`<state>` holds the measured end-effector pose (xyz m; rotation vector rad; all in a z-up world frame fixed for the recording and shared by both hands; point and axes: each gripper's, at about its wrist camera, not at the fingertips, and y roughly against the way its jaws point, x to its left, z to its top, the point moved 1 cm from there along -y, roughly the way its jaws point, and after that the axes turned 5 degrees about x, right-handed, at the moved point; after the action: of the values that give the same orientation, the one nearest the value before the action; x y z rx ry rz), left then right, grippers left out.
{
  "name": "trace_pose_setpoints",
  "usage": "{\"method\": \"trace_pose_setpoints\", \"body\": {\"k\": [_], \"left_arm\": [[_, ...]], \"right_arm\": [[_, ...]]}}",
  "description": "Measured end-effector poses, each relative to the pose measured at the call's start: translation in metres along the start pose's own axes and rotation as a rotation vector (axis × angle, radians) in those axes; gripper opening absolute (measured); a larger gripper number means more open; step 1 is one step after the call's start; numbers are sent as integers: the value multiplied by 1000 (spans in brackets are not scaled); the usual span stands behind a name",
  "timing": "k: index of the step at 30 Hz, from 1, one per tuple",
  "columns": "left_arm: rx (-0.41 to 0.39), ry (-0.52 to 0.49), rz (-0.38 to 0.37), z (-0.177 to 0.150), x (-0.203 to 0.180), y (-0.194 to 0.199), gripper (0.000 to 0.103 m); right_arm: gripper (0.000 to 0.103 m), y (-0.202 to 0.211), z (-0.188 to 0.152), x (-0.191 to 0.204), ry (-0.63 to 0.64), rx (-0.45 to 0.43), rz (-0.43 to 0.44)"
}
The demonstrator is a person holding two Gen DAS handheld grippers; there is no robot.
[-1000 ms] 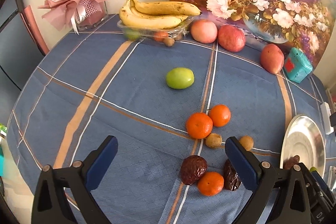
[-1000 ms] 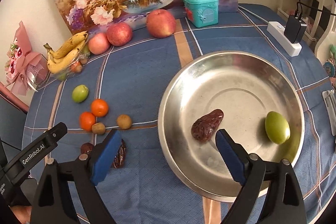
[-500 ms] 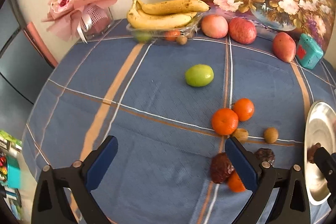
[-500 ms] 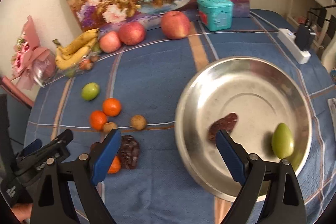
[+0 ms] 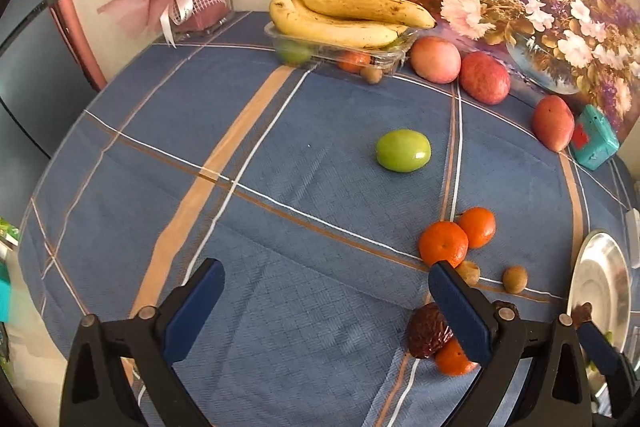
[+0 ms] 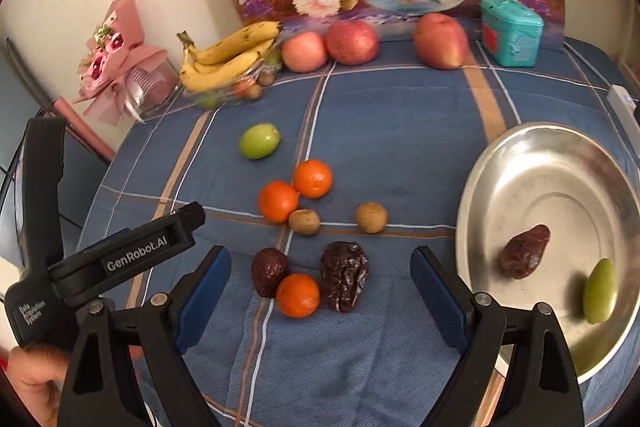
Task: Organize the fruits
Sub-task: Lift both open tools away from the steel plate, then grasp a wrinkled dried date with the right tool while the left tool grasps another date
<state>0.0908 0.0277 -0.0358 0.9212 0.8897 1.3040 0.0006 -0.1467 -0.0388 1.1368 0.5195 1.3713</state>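
On my left wrist view, the left gripper (image 5: 326,301) has its jaws spread wide with nothing between them, hovering over the blue checked cloth of the worktop (image 5: 280,195). Ahead lies a green fruit (image 5: 403,150) on its own; nearer my right finger sit two tangerines (image 5: 456,235) touching each other, two small brown nuts (image 5: 515,279), a dark date (image 5: 427,330) and a third tangerine (image 5: 452,359) partly hidden behind that finger. At the back, bananas (image 5: 344,17) rest on a clear tray (image 5: 384,57), with three red apples (image 5: 484,78) along the painting. The steel plate (image 5: 596,275) shows only at the right edge.

On my right wrist view, the right gripper (image 6: 320,289) is likewise wide open and holding nothing. Between its fingers, on the cloth, lie a date (image 6: 269,271), a tangerine (image 6: 298,295) and a larger wrinkled date (image 6: 345,275), all pressed together. The plate (image 6: 536,163) sits to the right, holding one date (image 6: 524,257) and one green fruit (image 6: 599,291), apart from each other. The left gripper's body (image 6: 108,259) and a hand (image 6: 34,379) show at lower left.
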Motion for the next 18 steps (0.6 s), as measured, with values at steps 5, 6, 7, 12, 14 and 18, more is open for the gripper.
{"method": "trace_pose_setpoints", "body": {"k": [5,6,7,12,14,18], "left_arm": [[28,13,-102,0,-1,-3,103],[37,11,-113,-1,-3,-5,103],[50,9,-119,-2,-5,-8,103],[69,35,-196,-5,-7,-13,103],[88,41,-199,-6,-8,-17,103],[141,56,-218,-12,-11,-30,97]], "right_arm": [[91,-6,0,1,3,14,24],[91,-6,0,1,-1,16,25],[91,-7,0,1,-7,22,23],[91,-8,-1,-2,-19,28,35],[91,-10,-1,-5,-33,33,42],[89,-17,-1,-8,-42,50,15]]}}
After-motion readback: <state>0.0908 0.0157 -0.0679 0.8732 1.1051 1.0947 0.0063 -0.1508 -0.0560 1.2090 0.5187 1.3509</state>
